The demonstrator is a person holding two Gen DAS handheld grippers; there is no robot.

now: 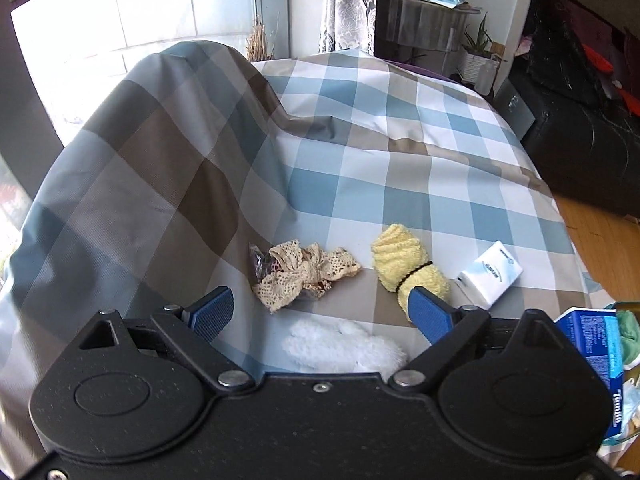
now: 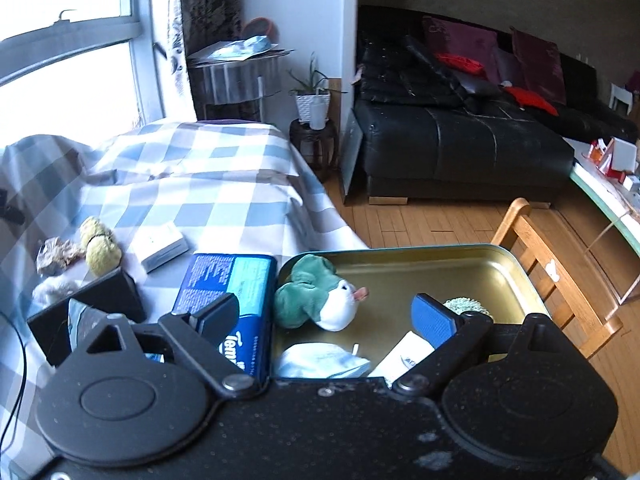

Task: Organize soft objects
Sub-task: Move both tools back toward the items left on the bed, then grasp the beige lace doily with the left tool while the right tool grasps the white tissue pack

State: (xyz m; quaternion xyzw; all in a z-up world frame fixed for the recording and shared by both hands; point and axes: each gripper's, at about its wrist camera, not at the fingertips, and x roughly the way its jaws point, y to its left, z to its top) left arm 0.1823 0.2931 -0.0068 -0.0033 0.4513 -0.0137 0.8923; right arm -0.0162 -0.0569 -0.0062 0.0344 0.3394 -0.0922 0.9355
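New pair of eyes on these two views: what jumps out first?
Probably the checked bedspread filling the left view, with the beige lace scrunchie and the yellow knitted bundle lying side by side on it, just ahead of the open left hand-held gripper. In the right view, the gold metal tray at the bed's edge stands out, a green-and-white plush toy lying inside it.

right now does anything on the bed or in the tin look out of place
Nothing is spilled or damaged. The odd ones out are hard items among the soft things: a white box lies on the checked bedcover beside the yellow bundle, and another white box sits in the gold tin near the green plush.
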